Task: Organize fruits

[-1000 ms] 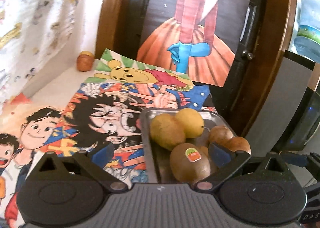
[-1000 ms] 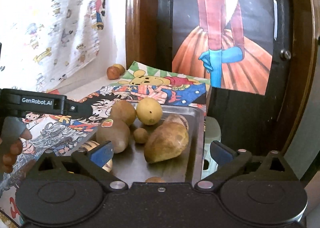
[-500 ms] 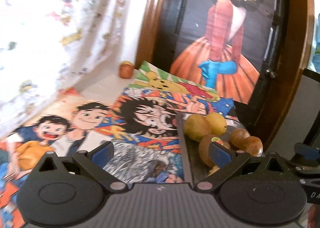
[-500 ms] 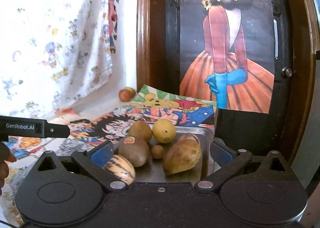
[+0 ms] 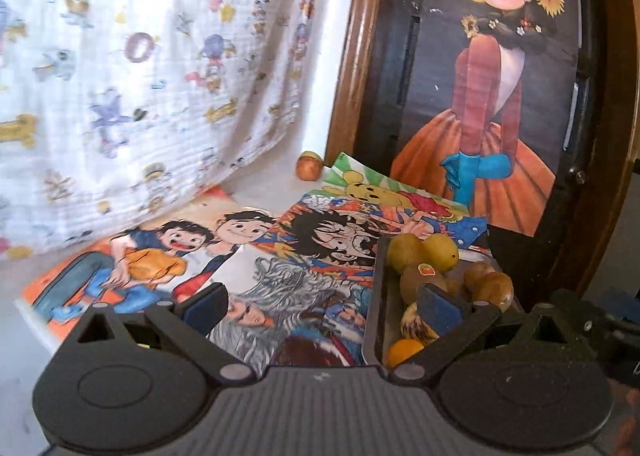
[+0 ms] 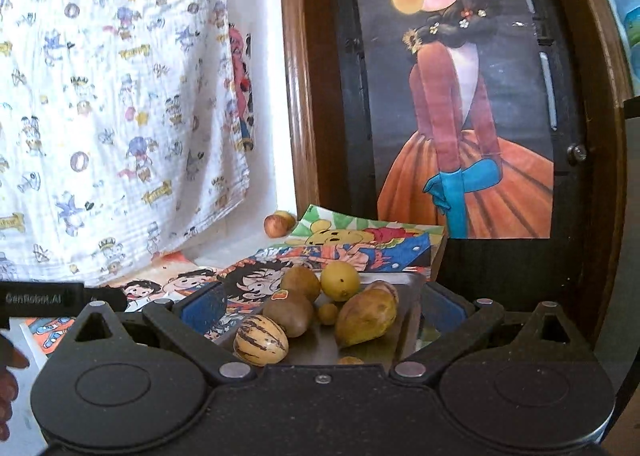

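Note:
A metal tray (image 6: 404, 332) (image 5: 374, 296) on the cartoon-print table holds several fruits: a yellow lemon (image 6: 340, 280), a stickered kiwi (image 6: 288, 312), a striped melon (image 6: 261, 343), a long brown fruit (image 6: 366, 316) and a small orange (image 5: 404, 350). A lone reddish fruit (image 5: 309, 167) (image 6: 276, 224) sits at the back by the wooden frame. My left gripper (image 5: 324, 302) is open and empty, to the left of the tray. My right gripper (image 6: 324, 302) is open and empty, above the tray's near end.
Cartoon posters (image 5: 248, 252) cover the table. A printed cloth (image 5: 140, 75) hangs at the left. A framed picture of a girl (image 6: 460, 115) stands behind the tray. The left gripper's body (image 6: 48, 298) shows at the left of the right wrist view.
Both grippers have pulled back and up from the tray, so the fruits look smaller and lower. The left gripper has also swung left. Both stay open.

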A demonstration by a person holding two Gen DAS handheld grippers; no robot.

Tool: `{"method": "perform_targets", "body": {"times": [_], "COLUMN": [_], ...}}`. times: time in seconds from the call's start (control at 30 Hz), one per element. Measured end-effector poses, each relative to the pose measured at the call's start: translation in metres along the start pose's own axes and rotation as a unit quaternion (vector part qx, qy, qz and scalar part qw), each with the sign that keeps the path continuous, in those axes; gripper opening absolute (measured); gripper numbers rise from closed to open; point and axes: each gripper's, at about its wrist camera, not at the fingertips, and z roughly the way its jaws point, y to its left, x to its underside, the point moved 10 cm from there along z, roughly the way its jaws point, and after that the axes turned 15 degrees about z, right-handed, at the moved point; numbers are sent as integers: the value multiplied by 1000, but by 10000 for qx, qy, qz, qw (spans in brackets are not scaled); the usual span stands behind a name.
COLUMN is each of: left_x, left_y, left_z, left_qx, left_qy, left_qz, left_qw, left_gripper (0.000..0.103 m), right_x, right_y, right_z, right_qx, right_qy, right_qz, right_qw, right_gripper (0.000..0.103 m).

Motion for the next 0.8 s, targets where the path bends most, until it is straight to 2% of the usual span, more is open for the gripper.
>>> {"method": "perform_targets", "body": {"times": [0.13, 0.33, 0.57, 0.8], "left_x": [11, 18, 25, 35], "left_y": [-2, -2, -6, 3], "left_z": [-17, -39, -61, -84], "left_qx": [-115, -252, -272, -201], "left_qy": [36, -124, -326, -443], "left_qz": [-20, -9, 145, 31], "left_qw": [9999, 9996, 9990, 9988], "left_gripper": [103, 103, 103, 103], "right_x": [-1, 4, 13, 16], "right_y": [-1, 2, 14, 29], "right_z": [-15, -36, -58, -79], "right_qx": [-14, -28, 41, 27], "right_qy": [-79, -133, -108, -204], "right_qz": [73, 124, -48, -139], "right_qw": [9999, 9998, 9999, 9997], "right_gripper": [103, 103, 103, 103]}}
